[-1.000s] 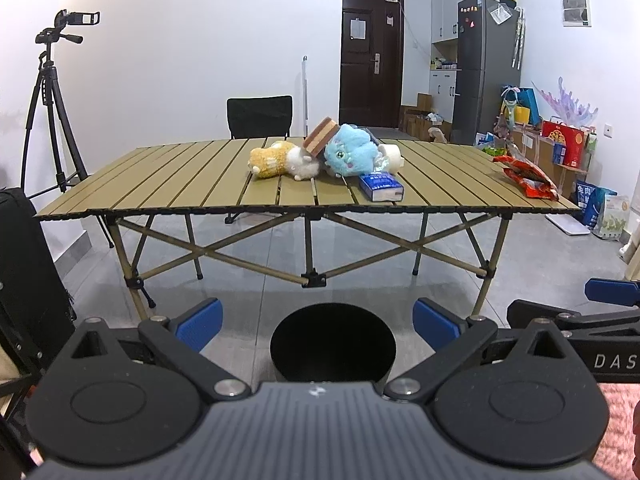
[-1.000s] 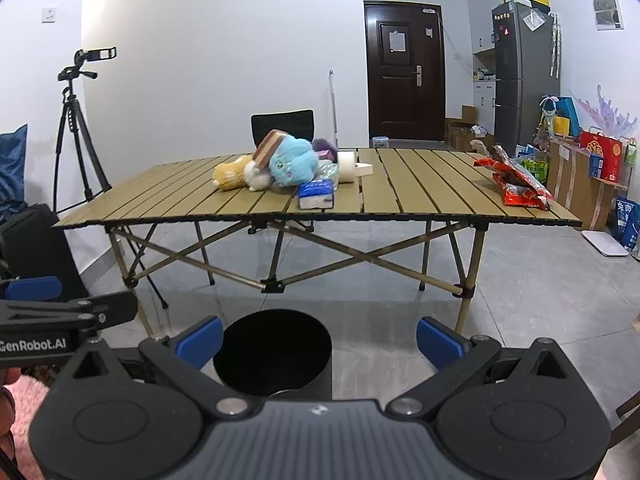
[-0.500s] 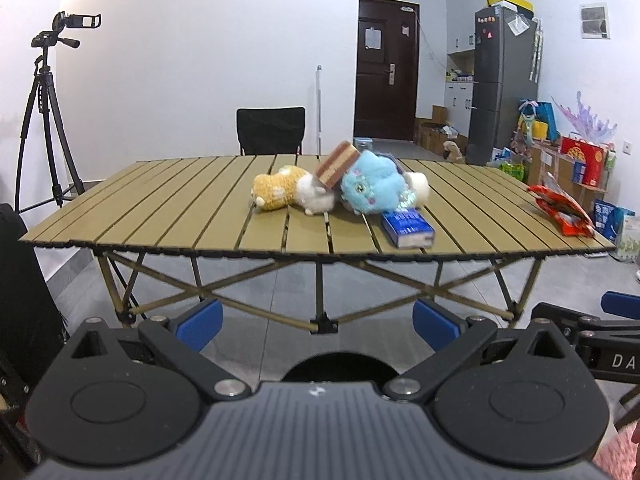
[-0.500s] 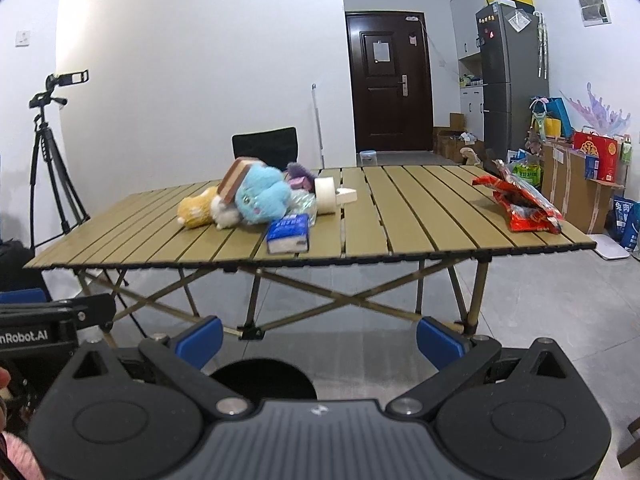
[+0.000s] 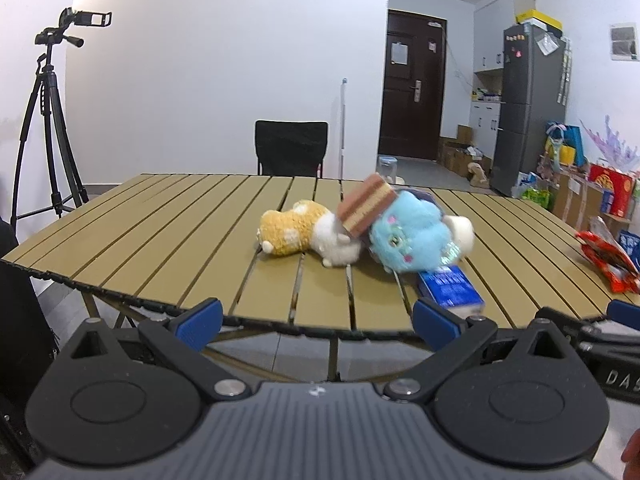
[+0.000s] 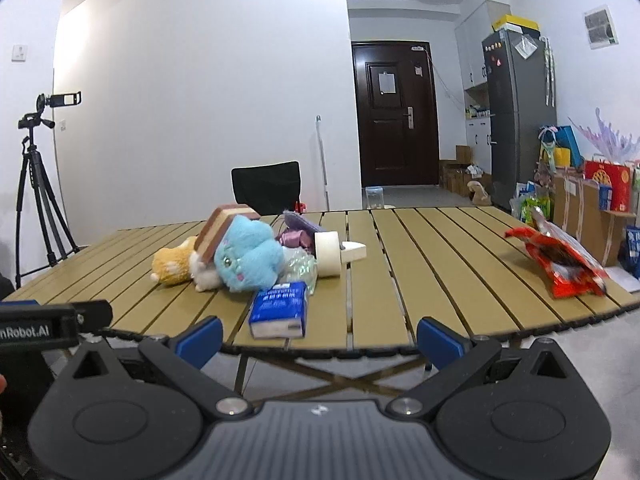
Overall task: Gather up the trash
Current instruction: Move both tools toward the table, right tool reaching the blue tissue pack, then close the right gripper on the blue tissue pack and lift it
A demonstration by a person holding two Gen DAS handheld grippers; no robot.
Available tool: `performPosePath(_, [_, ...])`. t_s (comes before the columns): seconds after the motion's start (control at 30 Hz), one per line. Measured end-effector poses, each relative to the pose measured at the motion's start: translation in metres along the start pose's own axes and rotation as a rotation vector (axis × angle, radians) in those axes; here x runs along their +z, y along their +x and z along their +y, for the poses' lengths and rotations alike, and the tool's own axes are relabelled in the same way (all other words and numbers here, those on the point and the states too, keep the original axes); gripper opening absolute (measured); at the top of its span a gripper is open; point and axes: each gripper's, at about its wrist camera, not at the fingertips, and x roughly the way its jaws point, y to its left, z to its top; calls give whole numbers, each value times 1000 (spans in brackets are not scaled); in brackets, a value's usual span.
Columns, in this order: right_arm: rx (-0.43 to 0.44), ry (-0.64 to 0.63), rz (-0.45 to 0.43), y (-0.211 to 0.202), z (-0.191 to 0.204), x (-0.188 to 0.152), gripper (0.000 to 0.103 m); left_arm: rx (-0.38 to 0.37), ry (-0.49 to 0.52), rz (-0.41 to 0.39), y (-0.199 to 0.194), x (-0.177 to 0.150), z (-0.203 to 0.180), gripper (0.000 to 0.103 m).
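A slatted wooden table [image 5: 168, 240] [image 6: 432, 264] holds a pile at its middle: a yellow plush [image 5: 290, 228] [image 6: 172, 266], a blue plush [image 5: 408, 236] [image 6: 250, 256], a brown sponge block [image 5: 364, 204] [image 6: 220, 232], a blue tissue pack [image 5: 450, 290] [image 6: 280, 308], a tape roll [image 6: 328, 254] and crumpled wrappers [image 6: 298, 236]. A red snack bag [image 5: 608, 262] [image 6: 560, 260] lies at the right edge. My left gripper [image 5: 316, 320] and right gripper [image 6: 320, 334] are both open and empty, at the table's near edge.
A black chair [image 5: 291, 148] stands behind the table. A camera tripod [image 5: 48, 120] is at the left wall. A fridge [image 6: 520, 120], boxes and bags fill the right side. The right gripper's body shows in the left wrist view [image 5: 592, 340].
Both grippers rose and moved toward the table. The black bin on the floor, seen a second ago, has dropped out of view below.
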Motion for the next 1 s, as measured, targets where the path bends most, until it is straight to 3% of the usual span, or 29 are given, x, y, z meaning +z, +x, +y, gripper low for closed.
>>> performPosePath(0.37, [27,-71,17,89,19,4,103,64,-19,-39,51,26,19,103])
performPosePath(0.73, [4,-95,83,153,40,-13,94,61,-26,22,78,23,25,103])
performPosePath(0.8, [-5,-91,95,160,41,-15,86,57,-26,31,80,22,23,103])
performPosePath(0.87, [0,-79,91,165,40,-15,84,58,-25,39,83,20,23,103])
performPosePath(0.93, [-2,-83,86,165,40,-14,72,60,-24,48,86,19,23,103])
performPosePath(1.0, [17,-79,84,164,39,-14,53,66,-25,54,89,18,22,103])
